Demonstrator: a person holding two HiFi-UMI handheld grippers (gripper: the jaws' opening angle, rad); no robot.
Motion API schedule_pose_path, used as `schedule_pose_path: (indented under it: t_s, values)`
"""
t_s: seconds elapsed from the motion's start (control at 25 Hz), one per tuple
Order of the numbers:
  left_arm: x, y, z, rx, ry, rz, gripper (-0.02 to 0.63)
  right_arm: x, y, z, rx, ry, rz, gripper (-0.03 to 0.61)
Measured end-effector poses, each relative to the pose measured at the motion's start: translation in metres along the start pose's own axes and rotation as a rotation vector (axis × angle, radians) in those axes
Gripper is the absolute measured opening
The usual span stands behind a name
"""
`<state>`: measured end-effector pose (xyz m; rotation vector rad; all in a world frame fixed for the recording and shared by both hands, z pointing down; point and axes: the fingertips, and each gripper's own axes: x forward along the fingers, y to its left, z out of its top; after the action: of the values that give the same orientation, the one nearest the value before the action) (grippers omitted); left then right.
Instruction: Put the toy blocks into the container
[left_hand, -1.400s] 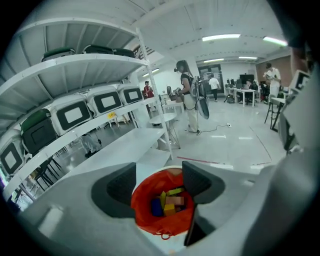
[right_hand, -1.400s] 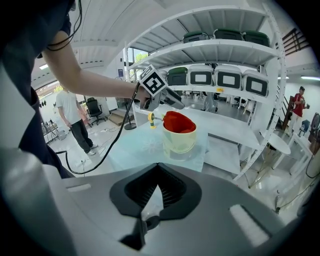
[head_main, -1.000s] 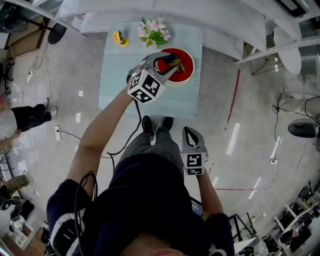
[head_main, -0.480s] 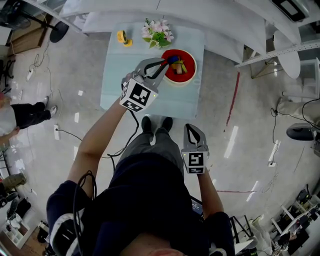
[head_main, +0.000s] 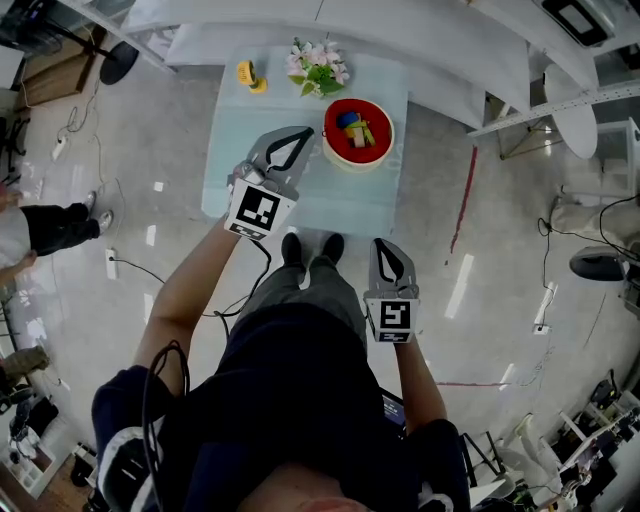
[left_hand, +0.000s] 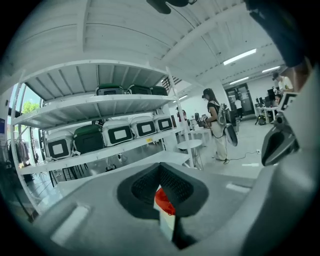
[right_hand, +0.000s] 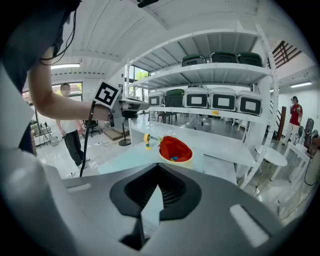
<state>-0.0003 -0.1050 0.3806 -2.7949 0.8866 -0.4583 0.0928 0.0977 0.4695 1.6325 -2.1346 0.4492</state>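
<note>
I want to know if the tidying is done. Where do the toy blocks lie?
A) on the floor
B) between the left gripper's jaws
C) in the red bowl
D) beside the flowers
C: the head view shows the coloured blocks lying inside the red bowl on the table.

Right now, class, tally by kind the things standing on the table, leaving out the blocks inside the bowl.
Red bowl: 1
Bunch of flowers: 1
Small yellow object: 1
Total: 3
</note>
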Motion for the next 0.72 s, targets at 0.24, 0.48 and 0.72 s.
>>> schedule_pose_path:
  t_s: [0.24, 0.48, 0.72]
  values:
    - [-0.028, 0.007, 0.0, -0.037, -0.025, 0.069, 0.002, -0.002, 0.001, 0.016, 0.037, -0.043, -0.008, -0.002]
    - [-0.053, 0.009, 0.001, -0.044, -0.068, 0.131, 0.002, 0.0, 0.002, 0.032, 0.048, -0.102, -0.017, -0.002]
    - [-0.073, 0.013, 0.004, -0.049, -0.122, 0.189, 0.002, -0.001, 0.004, 0.045, 0.061, -0.144, -0.02, -0.002]
